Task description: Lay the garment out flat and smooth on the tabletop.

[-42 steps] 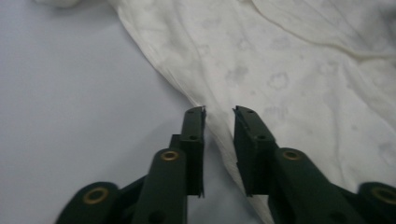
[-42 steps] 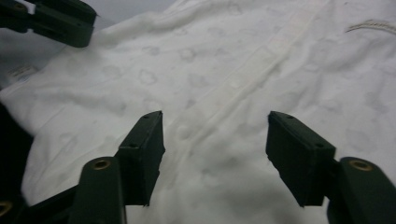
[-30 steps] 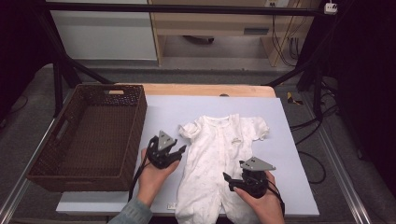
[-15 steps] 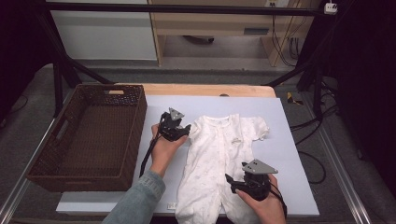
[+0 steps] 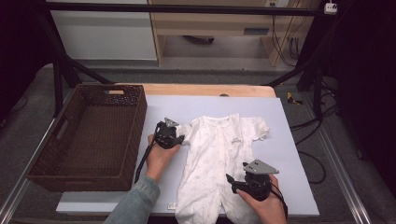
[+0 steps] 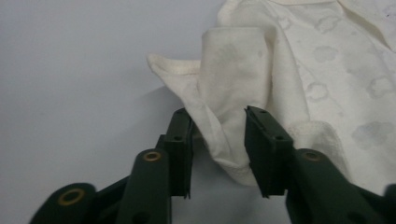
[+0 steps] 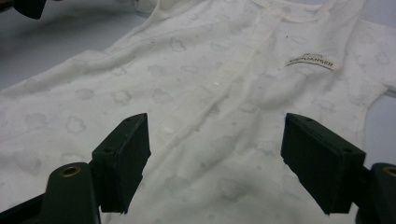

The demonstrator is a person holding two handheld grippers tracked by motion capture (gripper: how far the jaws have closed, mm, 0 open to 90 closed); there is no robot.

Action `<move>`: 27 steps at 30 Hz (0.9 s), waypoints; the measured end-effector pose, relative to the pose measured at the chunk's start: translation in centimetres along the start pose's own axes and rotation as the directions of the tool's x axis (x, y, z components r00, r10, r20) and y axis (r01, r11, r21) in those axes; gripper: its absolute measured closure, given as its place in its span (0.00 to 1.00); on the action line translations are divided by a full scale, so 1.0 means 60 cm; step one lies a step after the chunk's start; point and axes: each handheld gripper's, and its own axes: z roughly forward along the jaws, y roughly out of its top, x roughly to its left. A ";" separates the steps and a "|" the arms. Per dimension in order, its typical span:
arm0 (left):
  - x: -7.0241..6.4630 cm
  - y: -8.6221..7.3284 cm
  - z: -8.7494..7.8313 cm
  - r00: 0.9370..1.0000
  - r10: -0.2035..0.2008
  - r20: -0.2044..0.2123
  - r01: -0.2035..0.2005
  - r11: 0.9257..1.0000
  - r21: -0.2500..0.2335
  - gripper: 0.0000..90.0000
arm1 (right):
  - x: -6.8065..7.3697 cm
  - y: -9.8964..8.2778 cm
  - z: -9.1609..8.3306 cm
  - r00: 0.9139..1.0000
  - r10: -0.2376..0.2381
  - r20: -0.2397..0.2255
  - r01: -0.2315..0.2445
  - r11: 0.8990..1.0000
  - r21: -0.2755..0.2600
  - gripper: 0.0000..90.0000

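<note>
Closing left claw (image 6: 217, 151) straddles the romper's (image 5: 219, 163) sleeve (image 6: 233, 88) (folded over)

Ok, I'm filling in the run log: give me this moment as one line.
left gripper: jaws just been closing around folded sleeve of white baby romper | right gripper: open over romper | brown wicker basket: left

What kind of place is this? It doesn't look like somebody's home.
Probably a lab or workshop bench set up for recording. A black metal frame stands around the table, cables trail on the floor behind, and a person works on a baby suit with hand-held grippers beside a basket.
</note>
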 end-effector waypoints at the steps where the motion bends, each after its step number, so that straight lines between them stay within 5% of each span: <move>1: 0.000 0.000 -0.001 1.000 -0.001 -0.005 0.001 1.000 -0.001 0.81 | 0.000 0.000 0.000 1.000 0.002 -0.001 -0.002 1.000 0.001 0.27; 4: 0.001 0.001 -0.004 1.000 0.000 -0.024 -0.001 1.000 -0.030 0.97 | 0.000 0.000 -0.001 1.000 0.003 -0.002 -0.003 1.000 0.000 0.28; 9: -0.003 0.012 -0.036 0.995 0.019 -0.103 -0.034 0.989 -0.145 0.97 | -0.004 -0.001 -0.003 1.000 0.004 0.002 -0.004 1.000 -0.002 0.28; 14: -0.020 0.024 -0.081 0.991 0.045 -0.128 -0.080 0.955 -0.286 0.97 | -0.009 -0.002 -0.006 1.000 0.013 0.014 -0.013 1.000 -0.008 0.28; 19: -0.059 0.023 -0.099 0.991 0.119 -0.060 -0.132 0.934 -0.332 0.97 | -0.012 -0.004 -0.007 0.999 0.023 0.023 -0.023 1.000 -0.008 0.28; 23: -0.100 0.003 -0.088 0.980 0.200 0.016 -0.189 0.946 -0.263 0.97 | -0.015 -0.005 -0.008 0.999 0.022 0.028 -0.022 1.000 -0.006 0.28; 27: -0.125 -0.028 -0.070 0.969 0.238 0.071 -0.224 0.961 -0.160 0.97 | -0.017 -0.006 -0.009 0.999 0.026 0.034 -0.026 1.000 -0.008 0.28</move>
